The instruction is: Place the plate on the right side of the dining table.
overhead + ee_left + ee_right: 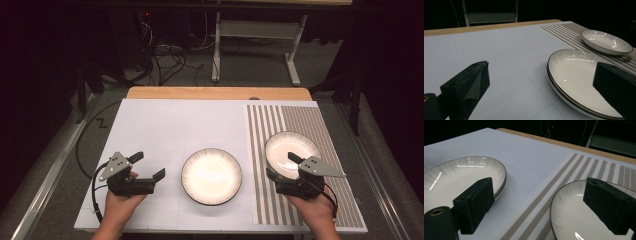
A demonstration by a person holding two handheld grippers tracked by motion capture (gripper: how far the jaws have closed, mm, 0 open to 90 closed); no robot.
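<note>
A white plate with a dark rim (pixel 211 176) (pixel 576 75) (pixel 461 175) lies in the middle of the white board; its edge shows a double rim, like two plates stacked. A second white plate (pixel 291 152) (pixel 606 41) (pixel 574 215) rests on the striped placemat (pixel 300 120) (pixel 574 167) at the right. My left gripper (pixel 148 166) (pixel 541 67) is open just left of the middle plate, with nothing between its jaws. My right gripper (pixel 283 166) (pixel 537 182) is open at the near edge of the plate on the mat, one jaw above that plate, the other over the mat.
The white board (pixel 165 130) covers most of the table, and a wooden edge (pixel 218 93) shows at the back. Beyond it, on the dark floor, are cables (pixel 170 55) and the metal legs of another table (pixel 216 45).
</note>
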